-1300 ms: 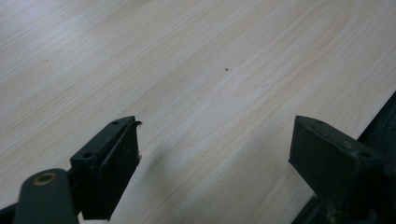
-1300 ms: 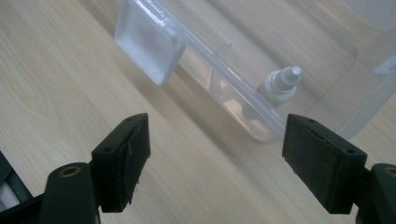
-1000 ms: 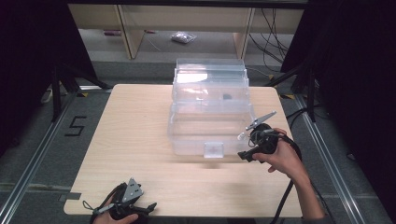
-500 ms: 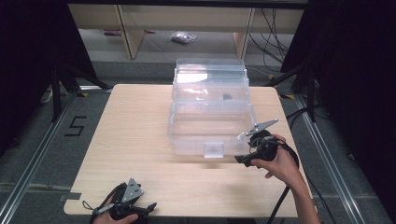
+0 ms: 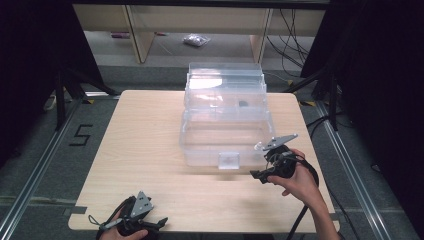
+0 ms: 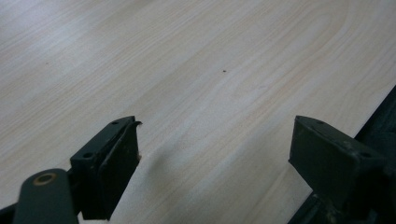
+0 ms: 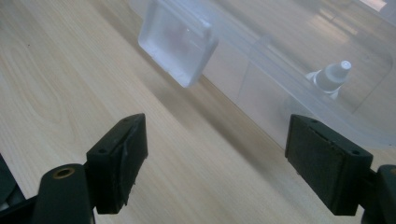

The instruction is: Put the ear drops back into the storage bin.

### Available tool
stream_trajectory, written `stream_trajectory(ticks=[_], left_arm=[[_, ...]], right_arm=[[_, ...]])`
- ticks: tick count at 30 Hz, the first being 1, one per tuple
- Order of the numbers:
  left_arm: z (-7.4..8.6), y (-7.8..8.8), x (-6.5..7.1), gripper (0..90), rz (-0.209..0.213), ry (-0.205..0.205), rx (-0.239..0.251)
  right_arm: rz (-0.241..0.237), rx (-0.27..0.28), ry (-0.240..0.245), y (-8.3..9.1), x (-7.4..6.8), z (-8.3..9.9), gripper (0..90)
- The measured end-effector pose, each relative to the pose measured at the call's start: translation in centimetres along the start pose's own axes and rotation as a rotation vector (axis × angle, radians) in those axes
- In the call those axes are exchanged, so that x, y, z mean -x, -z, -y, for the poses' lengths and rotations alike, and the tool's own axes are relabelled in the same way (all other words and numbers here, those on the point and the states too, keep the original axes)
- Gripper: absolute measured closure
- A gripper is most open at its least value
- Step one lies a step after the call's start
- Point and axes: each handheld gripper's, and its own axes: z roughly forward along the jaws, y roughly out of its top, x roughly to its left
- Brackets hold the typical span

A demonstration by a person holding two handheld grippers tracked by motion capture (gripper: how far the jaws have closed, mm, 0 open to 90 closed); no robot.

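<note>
A clear plastic box stands open in the middle of the wooden table, its lid tilted up at the back. The front latch hangs at its near wall. My right gripper is held by a hand just off the box's front right corner, jaws open and empty. In the right gripper view, the gripper faces the latch, and a small white bottle lies behind the clear wall. My left gripper rests at the table's front left edge, open over bare wood.
A small dark item lies in the box's upper tray. Cables trail from the right gripper over the table's front right. Black frame posts flank the table, and a shelf with a bag stands behind it.
The right gripper has shifted a little toward the table's front, away from the box's right corner. The left gripper has stayed put.
</note>
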Motion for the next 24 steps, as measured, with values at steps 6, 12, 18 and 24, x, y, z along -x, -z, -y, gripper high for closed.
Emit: stream_trajectory(ticks=[6,12,18,24], left_arm=[[0.0,0.0,0.0,15.2,-0.003,0.002,0.003],[0.0,0.0,0.0,15.2,-0.003,0.002,0.005],[0.0,0.0,0.0,15.3,0.003,0.001,0.004],[0.0,0.1,0.0,15.2,0.002,0.000,0.005]], right_arm=[[0.004,0.002,0.012,0.0,-0.2,0.3,22.0],[-0.001,0.033,0.027,-0.1,-0.4,1.0,21.9],[0.002,0.039,-0.018,-0.3,-0.9,2.1,21.9],[0.007,0.045,-0.028,-0.4,-1.1,2.7,21.5]])
